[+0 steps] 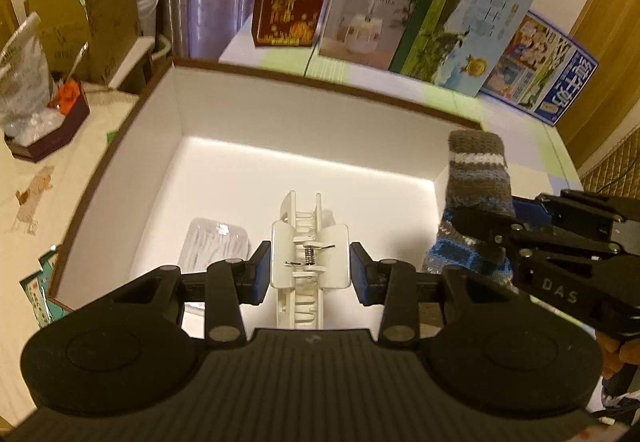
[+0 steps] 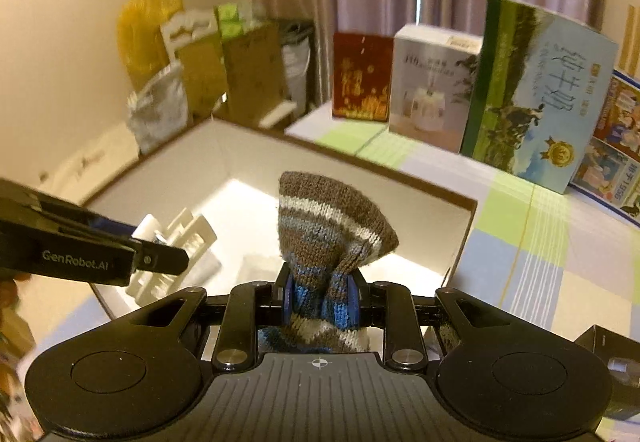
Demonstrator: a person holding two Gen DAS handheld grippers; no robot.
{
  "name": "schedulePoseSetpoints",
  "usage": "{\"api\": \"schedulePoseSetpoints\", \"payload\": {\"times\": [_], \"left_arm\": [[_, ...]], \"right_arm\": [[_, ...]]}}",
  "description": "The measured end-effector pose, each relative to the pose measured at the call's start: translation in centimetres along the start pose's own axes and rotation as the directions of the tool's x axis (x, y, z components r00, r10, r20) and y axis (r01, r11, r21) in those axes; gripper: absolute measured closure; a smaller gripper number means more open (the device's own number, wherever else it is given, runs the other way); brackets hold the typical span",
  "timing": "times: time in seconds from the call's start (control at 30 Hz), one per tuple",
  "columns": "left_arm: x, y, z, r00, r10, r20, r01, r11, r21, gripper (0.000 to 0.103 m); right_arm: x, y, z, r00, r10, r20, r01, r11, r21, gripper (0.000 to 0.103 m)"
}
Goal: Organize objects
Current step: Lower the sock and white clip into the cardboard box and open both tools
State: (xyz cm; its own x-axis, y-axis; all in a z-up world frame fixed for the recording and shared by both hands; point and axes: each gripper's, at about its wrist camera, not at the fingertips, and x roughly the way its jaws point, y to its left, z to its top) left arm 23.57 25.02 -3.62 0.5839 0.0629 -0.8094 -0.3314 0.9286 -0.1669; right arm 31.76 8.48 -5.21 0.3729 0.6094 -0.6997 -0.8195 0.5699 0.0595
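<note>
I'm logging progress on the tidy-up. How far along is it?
Done: a clear plastic packet already lies in the white box. In hand: the left gripper holds a white hair claw, the right gripper a striped sock, both over the box. Left: releasing both inside.

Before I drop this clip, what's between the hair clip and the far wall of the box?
Left wrist view: only bare white floor lies between the hair clip and the box's far wall.
</note>
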Motion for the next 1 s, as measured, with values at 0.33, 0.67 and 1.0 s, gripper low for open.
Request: {"api": "schedulePoseSetpoints", "payload": {"times": [0.33, 0.67, 1.0], "left_arm": [[2.8, 0.7, -0.3, 0.997, -0.011, -0.079, 0.011, 1.000, -0.004, 0.068], [4.7, 1.1, -0.8, 0.990, 0.002, -0.142, -0.005, 1.000, -0.018, 0.068], [5.7, 1.2, -1.1, 0.984, 0.021, -0.178, -0.024, 1.000, -0.017, 0.069]], "right_arm": [[4.1, 1.1, -0.5, 0.980, -0.027, -0.196, 0.004, 0.993, -0.117, 0.079], [5.6, 1.3, -0.6, 0.968, -0.055, -0.244, 0.010, 0.983, -0.183, 0.057], [5.4, 1.0, -0.5, 0.971, -0.020, -0.238, -0.013, 0.991, -0.136, 0.042]]}}
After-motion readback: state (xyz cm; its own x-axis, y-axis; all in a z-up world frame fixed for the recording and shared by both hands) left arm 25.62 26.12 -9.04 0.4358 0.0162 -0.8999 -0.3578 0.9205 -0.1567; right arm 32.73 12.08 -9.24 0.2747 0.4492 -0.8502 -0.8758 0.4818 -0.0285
